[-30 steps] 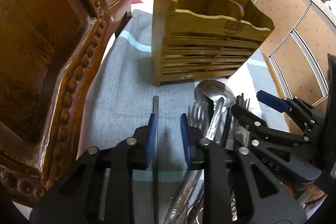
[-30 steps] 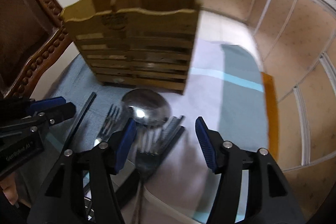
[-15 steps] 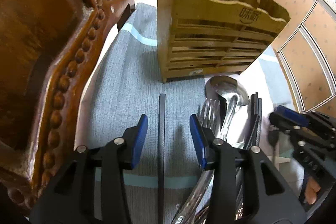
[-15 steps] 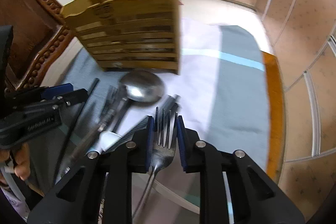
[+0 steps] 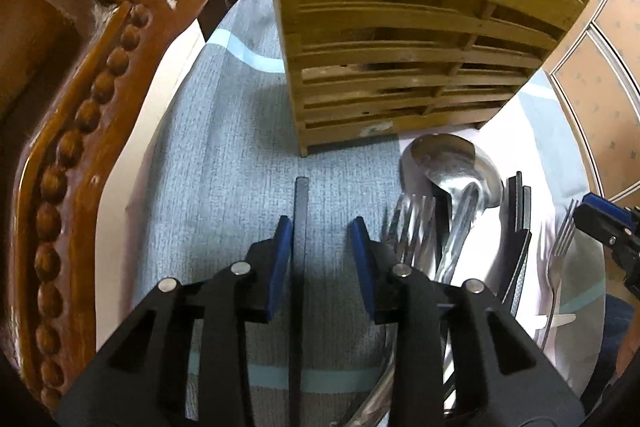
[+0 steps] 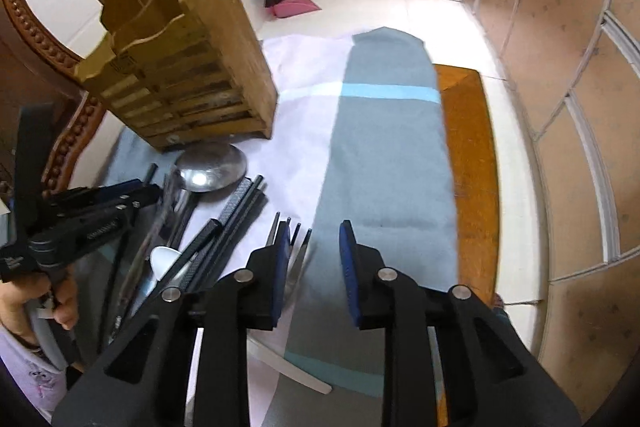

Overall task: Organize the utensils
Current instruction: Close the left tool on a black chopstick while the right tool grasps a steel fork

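My left gripper (image 5: 321, 261) points down over the blue-grey cloth (image 5: 224, 167). Its jaws are closing around a single black chopstick (image 5: 301, 211), which lies along the left pad while the right pad stands apart. Right of it lie forks (image 5: 412, 223), a steel ladle (image 5: 448, 163) and more black chopsticks (image 5: 520, 215). My right gripper (image 6: 312, 263) has its jaws opening. A fork (image 6: 298, 247) leans at its left pad and the other pad is off it. The slatted wooden utensil holder (image 5: 400, 39) (image 6: 192, 75) stands upright behind the pile.
A carved wooden chair (image 5: 80, 107) crowds the left side. A white spoon (image 6: 164, 259) lies among the chopsticks (image 6: 240, 211). A person's hand (image 6: 44, 303) holds the left gripper (image 6: 144, 189). The orange table edge (image 6: 468, 147) runs along the right; a broom and pink dustpan (image 6: 288, 3) lie on the floor beyond.
The right gripper shut on a fork, carried it right, away from the pile, and now its pads stand wider. The left gripper sank closer over the lone chopstick, its jaws narrowing.
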`<state>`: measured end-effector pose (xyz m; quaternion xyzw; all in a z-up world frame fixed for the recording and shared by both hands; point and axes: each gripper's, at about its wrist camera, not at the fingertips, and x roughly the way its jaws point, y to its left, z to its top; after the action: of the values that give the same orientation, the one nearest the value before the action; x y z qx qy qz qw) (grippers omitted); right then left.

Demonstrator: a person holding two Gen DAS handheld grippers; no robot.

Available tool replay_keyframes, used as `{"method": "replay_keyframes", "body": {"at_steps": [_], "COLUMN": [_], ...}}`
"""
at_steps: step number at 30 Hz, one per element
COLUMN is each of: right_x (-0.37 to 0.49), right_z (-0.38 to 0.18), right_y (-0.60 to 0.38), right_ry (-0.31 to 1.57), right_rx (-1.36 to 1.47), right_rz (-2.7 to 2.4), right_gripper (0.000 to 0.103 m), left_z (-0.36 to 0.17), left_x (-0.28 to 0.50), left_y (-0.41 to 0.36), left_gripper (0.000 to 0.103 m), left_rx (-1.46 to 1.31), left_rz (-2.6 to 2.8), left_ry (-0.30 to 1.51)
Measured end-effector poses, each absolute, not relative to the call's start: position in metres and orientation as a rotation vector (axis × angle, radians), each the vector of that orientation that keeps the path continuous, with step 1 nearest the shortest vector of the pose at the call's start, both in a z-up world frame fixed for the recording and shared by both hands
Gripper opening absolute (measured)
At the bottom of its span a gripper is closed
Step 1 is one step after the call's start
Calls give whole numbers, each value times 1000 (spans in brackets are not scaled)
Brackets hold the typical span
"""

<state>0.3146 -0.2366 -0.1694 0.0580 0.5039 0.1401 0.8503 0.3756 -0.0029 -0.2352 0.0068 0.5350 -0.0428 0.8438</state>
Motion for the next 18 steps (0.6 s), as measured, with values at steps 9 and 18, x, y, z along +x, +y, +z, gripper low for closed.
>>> {"method": "replay_keyframes", "body": {"at_steps": [9, 18], "right_x": [314, 301], "right_z": [-177, -154], "right_y": [-226, -229], "right_ry": [1067, 998], "right_rx": [179, 122], "right_rz": [459, 400], "right_gripper": [7, 3], "left_z": [-237, -208], "left_x": [381, 358], "left_y": [-17, -3], "left_gripper": [23, 7], "left_rx": [17, -19], "left_rz": [-90, -122], "left_ry": [1123, 1038]}}
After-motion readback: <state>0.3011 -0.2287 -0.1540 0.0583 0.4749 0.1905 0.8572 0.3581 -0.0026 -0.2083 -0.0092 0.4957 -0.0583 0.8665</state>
